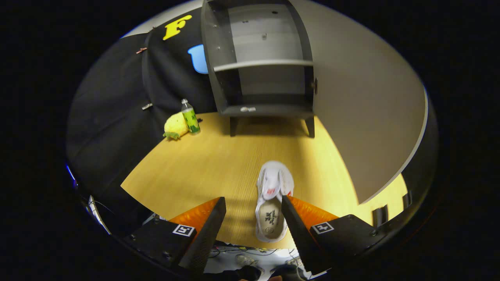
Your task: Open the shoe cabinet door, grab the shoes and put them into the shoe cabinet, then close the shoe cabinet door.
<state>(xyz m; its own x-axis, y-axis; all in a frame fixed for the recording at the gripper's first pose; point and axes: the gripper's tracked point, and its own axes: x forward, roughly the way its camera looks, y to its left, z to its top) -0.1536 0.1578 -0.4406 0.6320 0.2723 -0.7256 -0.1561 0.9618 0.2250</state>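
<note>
A white shoe [272, 201] with red marks on its strap lies on the wooden tabletop [203, 164], toe pointing toward the cabinet. Its heel end sits between my fingers, close to the right one. My gripper [253, 205] is open and hovers above the shoe; neither finger presses on it. Beyond the shoe stands the dark shoe cabinet [261, 66] on short legs, with a pale shelf [262, 64] across its middle. Its door [363, 105] is swung wide open to the right, and its grey inner face shows.
A yellow plush toy [175, 125] and a small green-labelled bottle [190, 117] stand on the table left of the cabinet, against the black cloth wall. The table's near edge lies just under my fingers, with cables on the floor below.
</note>
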